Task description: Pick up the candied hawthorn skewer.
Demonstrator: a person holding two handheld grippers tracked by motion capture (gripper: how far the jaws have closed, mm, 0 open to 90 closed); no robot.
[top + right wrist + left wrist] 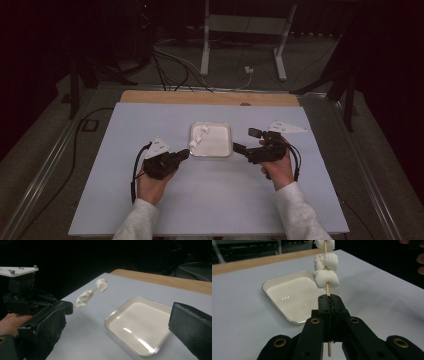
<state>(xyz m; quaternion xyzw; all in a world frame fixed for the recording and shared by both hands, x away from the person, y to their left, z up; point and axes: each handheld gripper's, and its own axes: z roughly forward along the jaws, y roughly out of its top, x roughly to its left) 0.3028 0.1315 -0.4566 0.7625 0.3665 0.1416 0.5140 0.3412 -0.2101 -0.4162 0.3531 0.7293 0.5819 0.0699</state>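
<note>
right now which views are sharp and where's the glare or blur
Left gripper view: marshmallows on the skewer crisp, faint glints in the tray. Right gripper view: soft, streaky glare on the tray floor, near jaw blurred. High view: dim, dark surroundings, table evenly lit.

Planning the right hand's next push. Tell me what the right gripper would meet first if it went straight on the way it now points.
Judging by the high view, the right gripper, jaws open, points left toward the white tray; its near rim would likely come first. Height is unclear, so it might pass above the rim toward the marshmallow skewer.
</note>
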